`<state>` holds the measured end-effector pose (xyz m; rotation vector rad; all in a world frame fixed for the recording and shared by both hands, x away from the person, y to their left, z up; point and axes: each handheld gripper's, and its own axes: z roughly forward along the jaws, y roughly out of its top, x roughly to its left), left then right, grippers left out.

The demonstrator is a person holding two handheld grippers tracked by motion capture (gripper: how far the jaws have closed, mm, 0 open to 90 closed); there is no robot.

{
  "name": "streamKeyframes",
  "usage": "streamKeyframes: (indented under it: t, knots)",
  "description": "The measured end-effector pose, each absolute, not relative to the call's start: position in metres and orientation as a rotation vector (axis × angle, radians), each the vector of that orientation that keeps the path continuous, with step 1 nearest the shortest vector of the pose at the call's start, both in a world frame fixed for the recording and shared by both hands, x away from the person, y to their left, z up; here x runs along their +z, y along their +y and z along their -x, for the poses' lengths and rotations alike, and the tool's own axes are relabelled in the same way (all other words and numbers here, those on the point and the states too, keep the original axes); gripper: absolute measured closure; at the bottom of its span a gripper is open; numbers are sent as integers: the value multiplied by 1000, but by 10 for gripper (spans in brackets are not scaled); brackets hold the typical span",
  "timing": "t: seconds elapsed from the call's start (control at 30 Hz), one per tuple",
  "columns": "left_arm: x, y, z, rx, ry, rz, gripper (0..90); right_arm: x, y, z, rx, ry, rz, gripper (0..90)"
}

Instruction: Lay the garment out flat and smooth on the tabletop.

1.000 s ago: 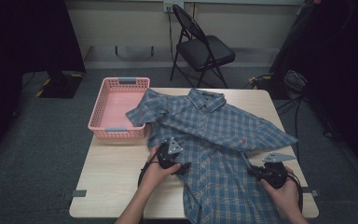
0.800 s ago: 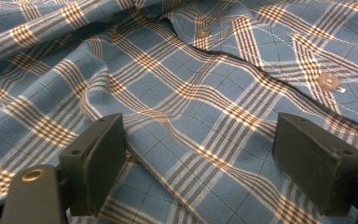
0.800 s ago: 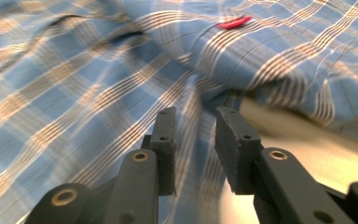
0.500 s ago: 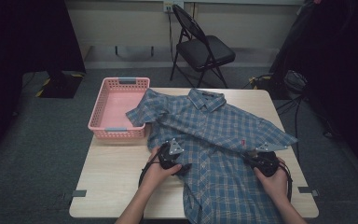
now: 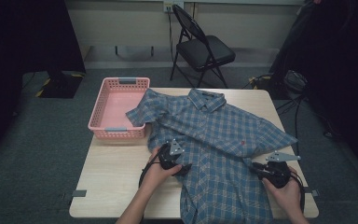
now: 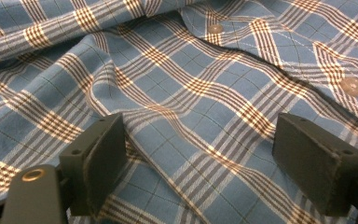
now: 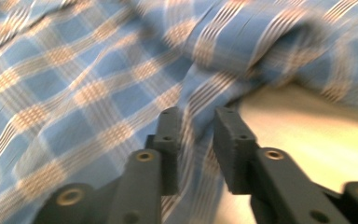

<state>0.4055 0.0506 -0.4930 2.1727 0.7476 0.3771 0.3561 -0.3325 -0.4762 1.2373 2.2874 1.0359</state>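
R gripper (image 7: 193, 140) jaws just opening, narrow gap astride shirt (image 5: 223, 135) edge fold, no pinch. L gripper (image 6: 214, 149) wide open, empty, near placket. Fold could slip free unless R re-closes.

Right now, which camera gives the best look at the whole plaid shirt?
The high view: the shirt lies spread across the table, collar to hem. The left gripper view shows close fabric and buttons; the right gripper view shows a blurred edge.

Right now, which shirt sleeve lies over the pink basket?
The sleeve on the left gripper's side; its end overlaps the basket. The other sleeve lies flat on the table.
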Motion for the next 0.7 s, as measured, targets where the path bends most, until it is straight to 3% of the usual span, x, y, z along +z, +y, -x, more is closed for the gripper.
streamKeyframes:
  t: [0.17,0.3,0.4,0.7]
  knots:
    - [-494,49,-406,373,745,-2173,170,-478,-322,-380,1025,2220,-1254,711]
    - [-493,50,-406,374,745,-2172,170,-489,-313,-393,989,2253,-1260,782]
    - [-495,51,-406,368,753,-2166,171,-487,-314,-392,981,2282,-1252,845]
    - [-495,50,-403,370,747,-2179,171,-483,-325,-367,969,2364,-1194,867]
